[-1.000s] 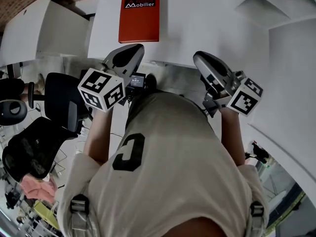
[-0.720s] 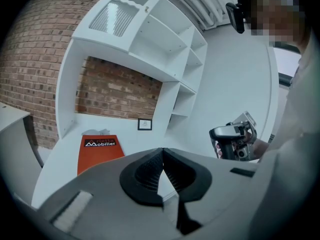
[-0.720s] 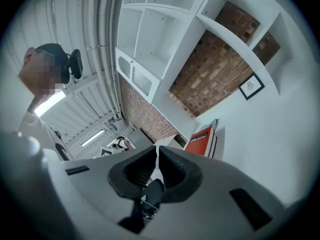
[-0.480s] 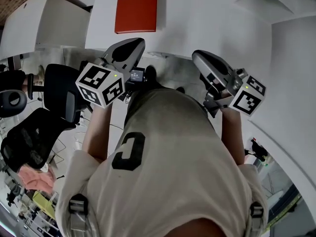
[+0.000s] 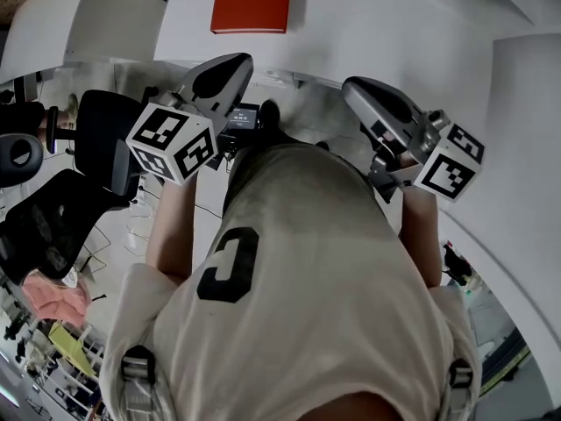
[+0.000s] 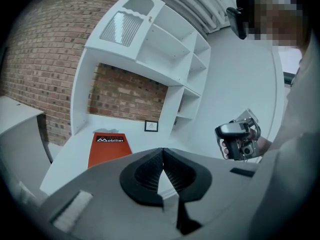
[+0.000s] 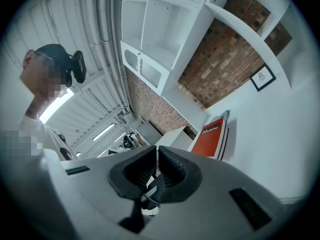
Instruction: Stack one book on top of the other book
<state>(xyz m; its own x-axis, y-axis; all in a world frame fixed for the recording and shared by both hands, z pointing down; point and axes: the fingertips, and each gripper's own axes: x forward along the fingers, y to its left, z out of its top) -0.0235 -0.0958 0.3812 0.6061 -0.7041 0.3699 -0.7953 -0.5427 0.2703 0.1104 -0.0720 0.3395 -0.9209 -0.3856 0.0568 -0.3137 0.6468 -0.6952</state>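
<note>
Fingers of left gripper (image 6: 162,153) and right gripper (image 7: 156,153) noted pressed together, empty; red book (image 5: 252,3) seen flat on surface (image 5: 377,33).

The white table (image 5: 368,24) carries an orange book (image 5: 252,3) lying flat, cover up, near its front edge; a small framed picture (image 6: 151,126) stands at its back by the brick wall (image 6: 125,94)

On table (image 5: 368,24): book (image 5: 252,3) lying flat, far left part. Behind book: small frame (image 6: 151,126), shelf unit (image 6: 165,49). At near edge: left gripper (image 5: 235,62) before book, right gripper (image 5: 355,90) rightward. Left of table: chair (image 5: 101,143).
</note>
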